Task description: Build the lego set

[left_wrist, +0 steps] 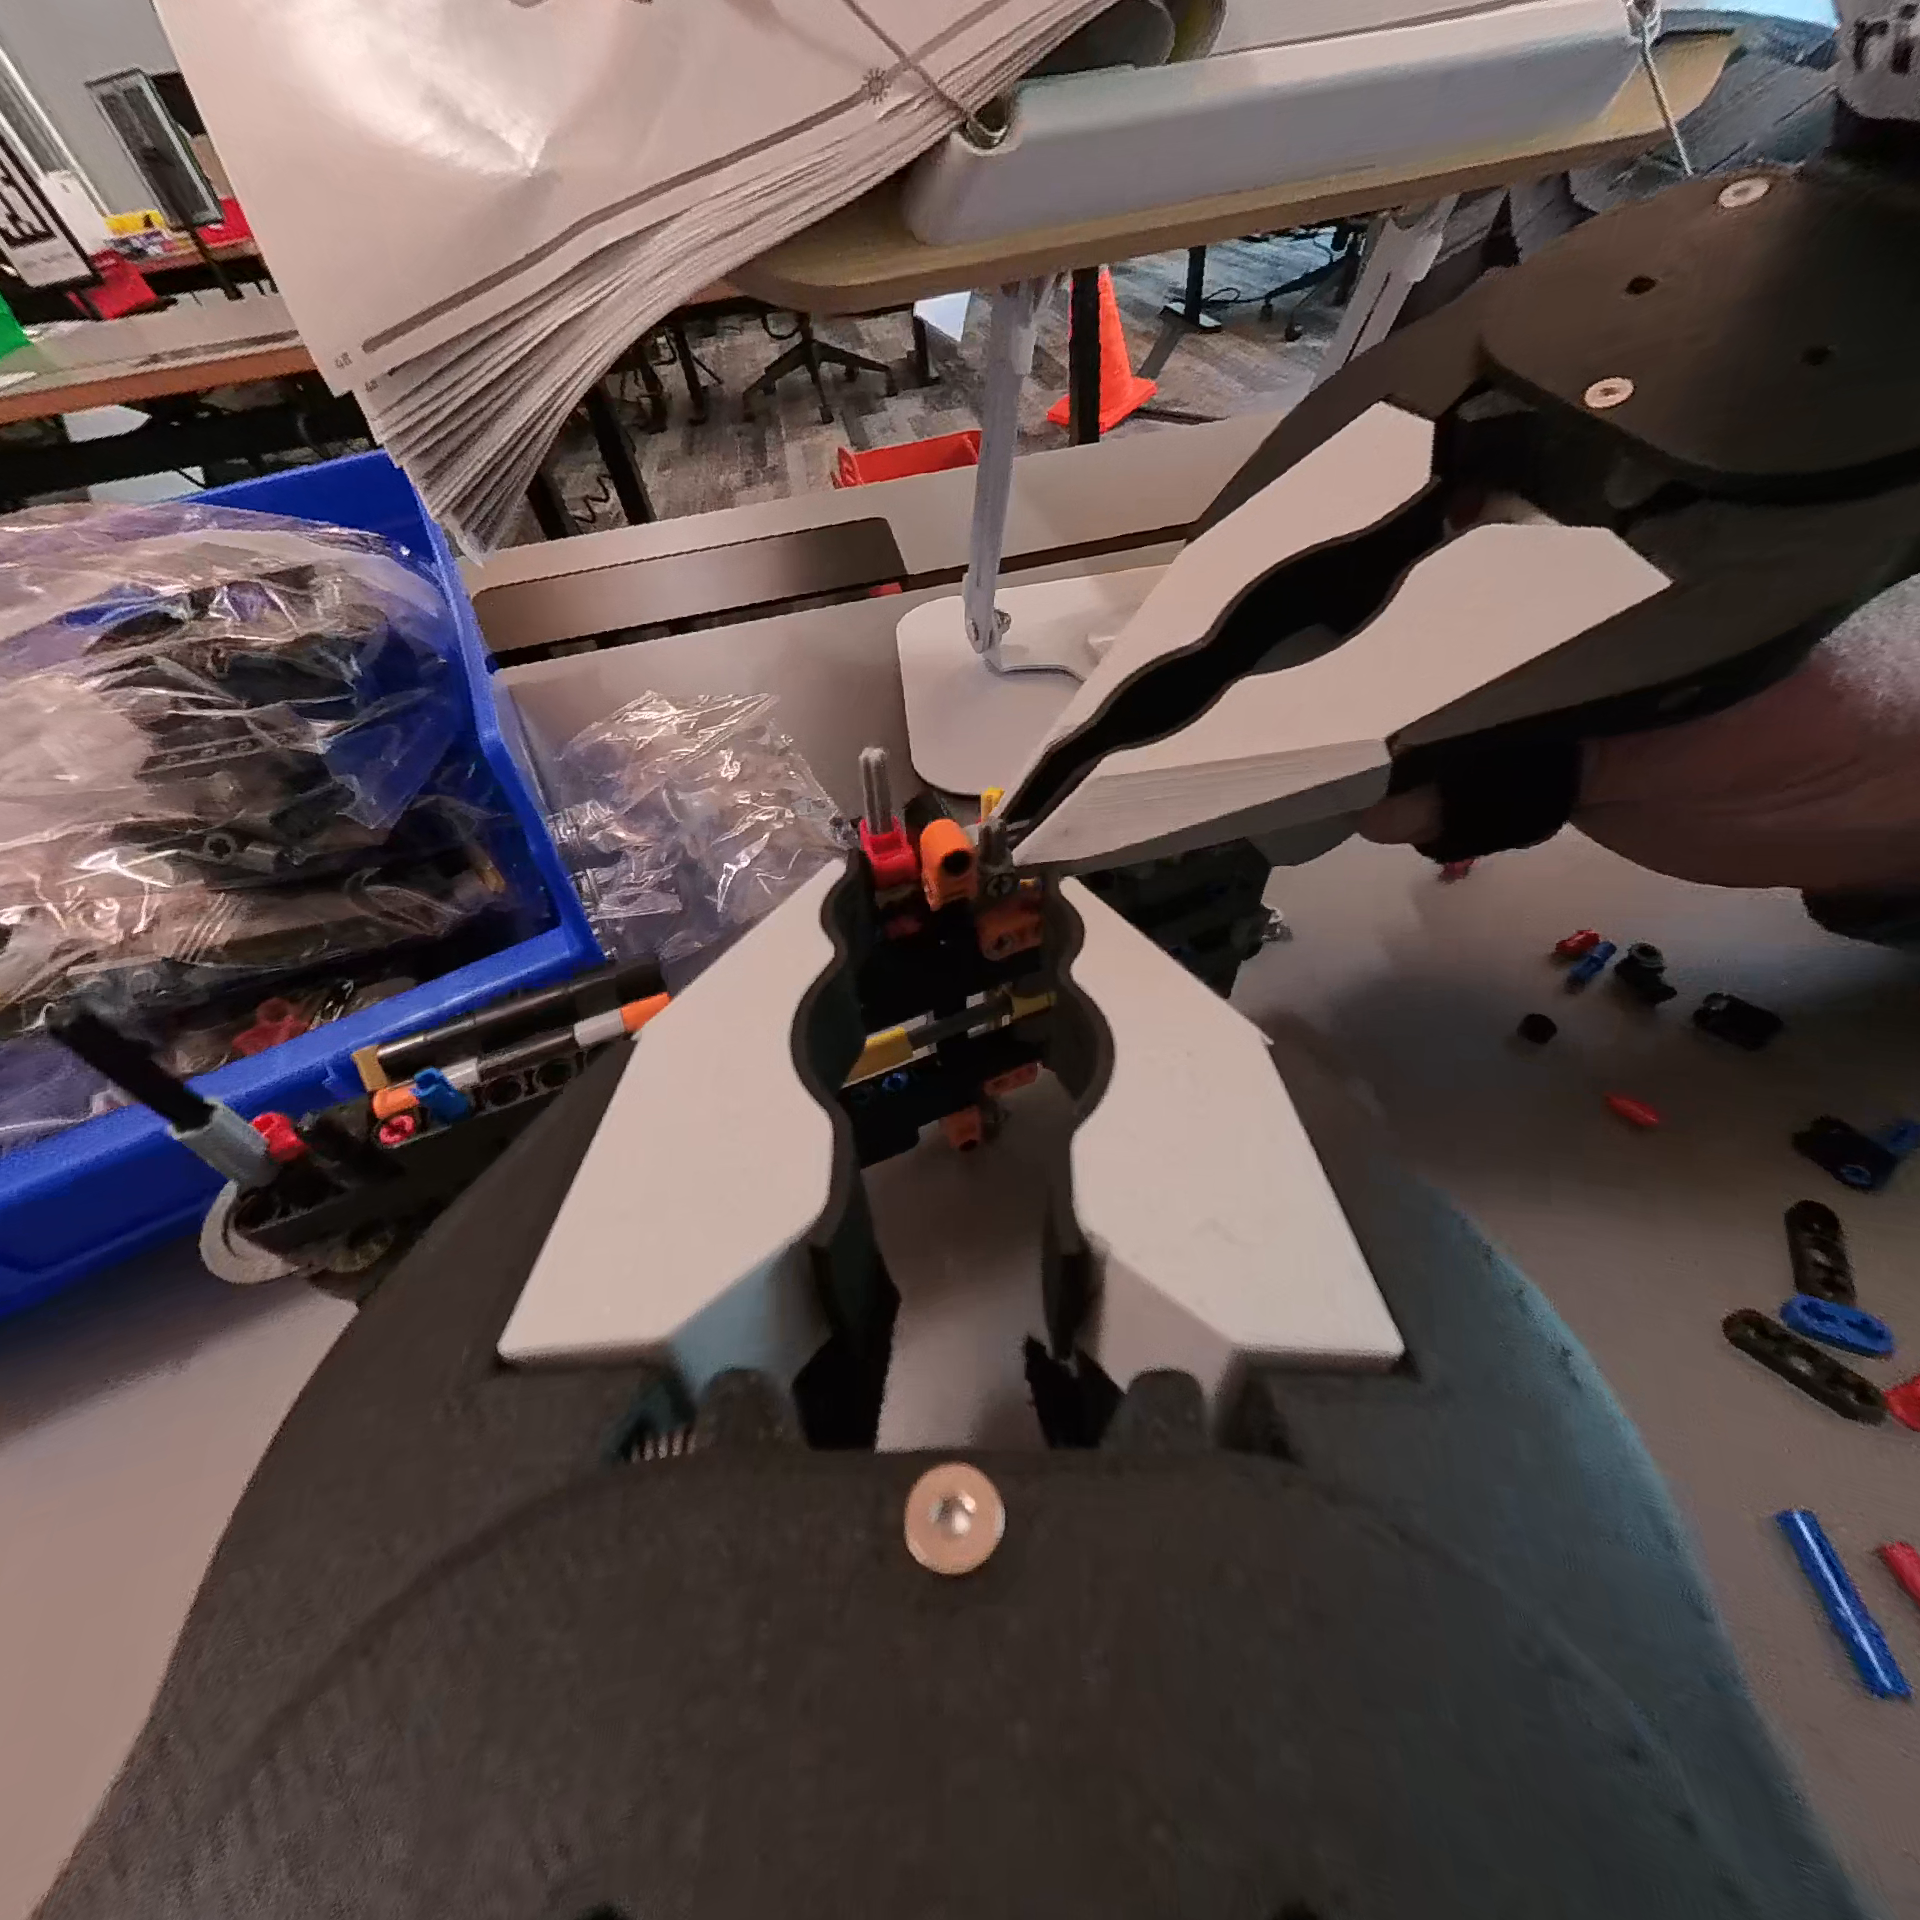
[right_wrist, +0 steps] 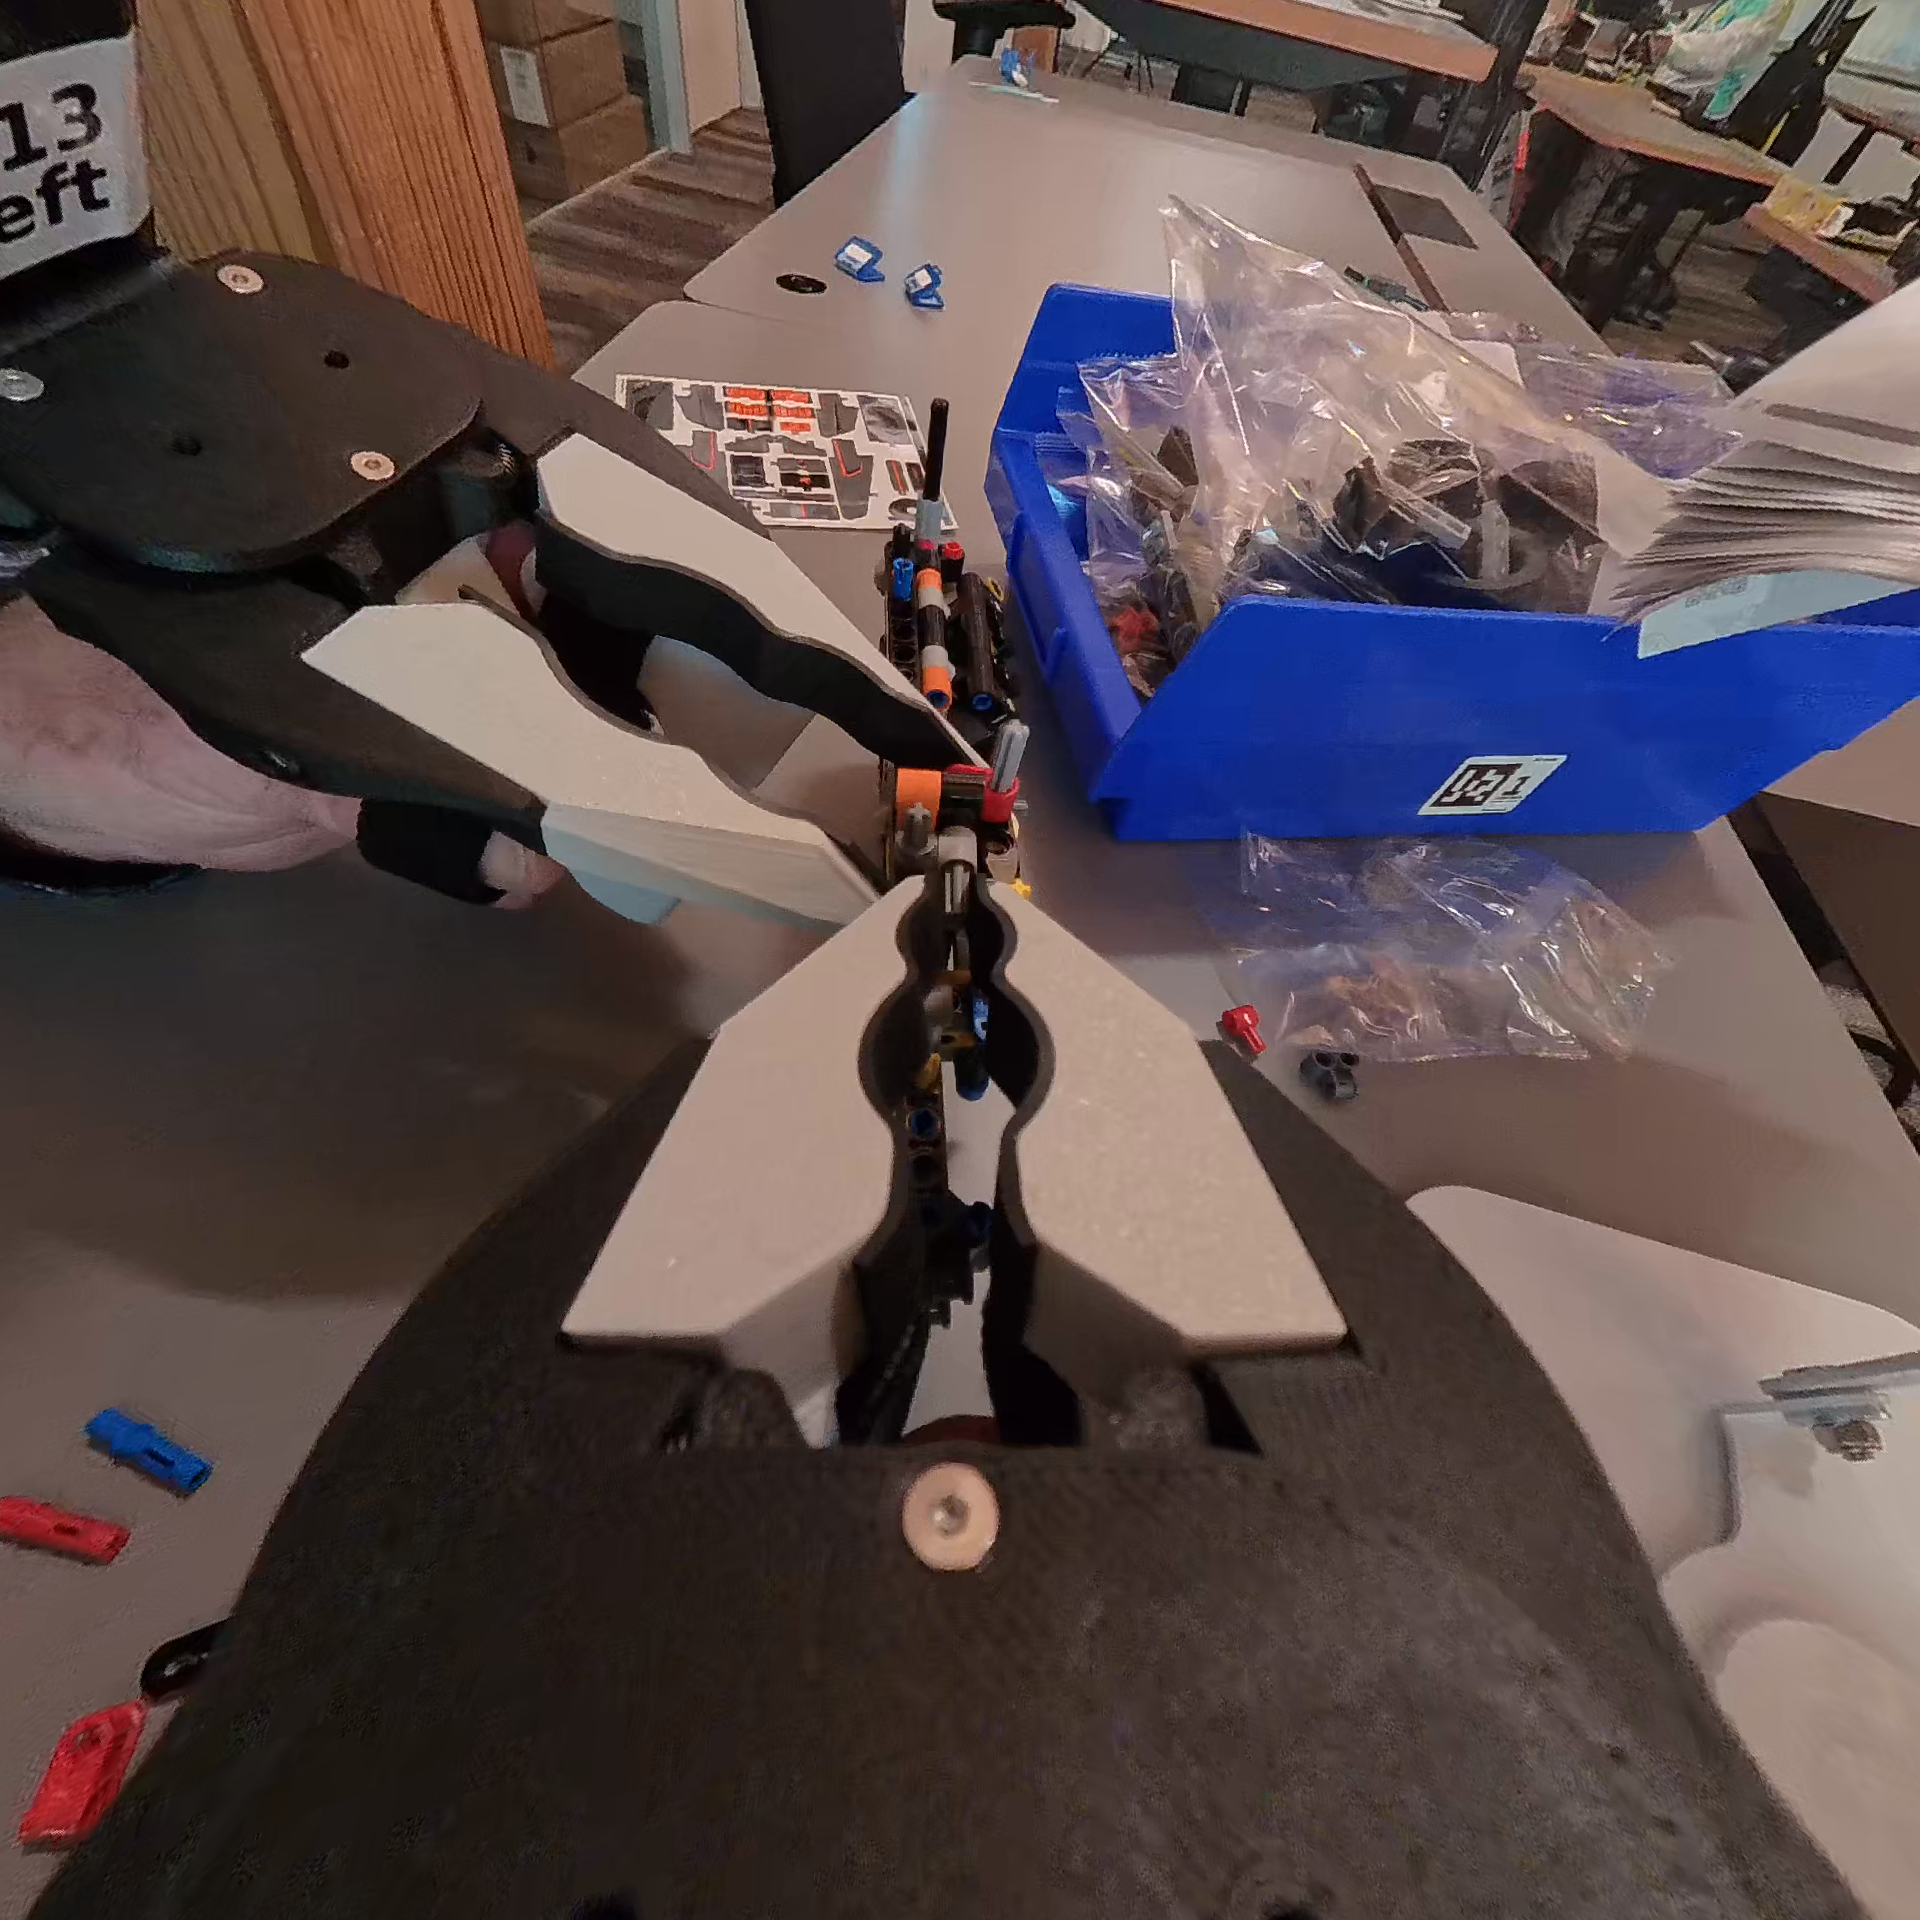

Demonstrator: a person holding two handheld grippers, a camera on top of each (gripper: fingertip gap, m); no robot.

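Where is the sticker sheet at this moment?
The sticker sheet shows only in the right wrist view, upper middle: it lies flat on the table beyond the lego build, left of the blue bin.

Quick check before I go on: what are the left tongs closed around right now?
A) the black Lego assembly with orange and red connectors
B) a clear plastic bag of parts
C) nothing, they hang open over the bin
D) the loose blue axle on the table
A: in the left wrist view the left tongs clamp the black Lego assembly on both sides, while the right tongs pinch a small grey pin at its top.
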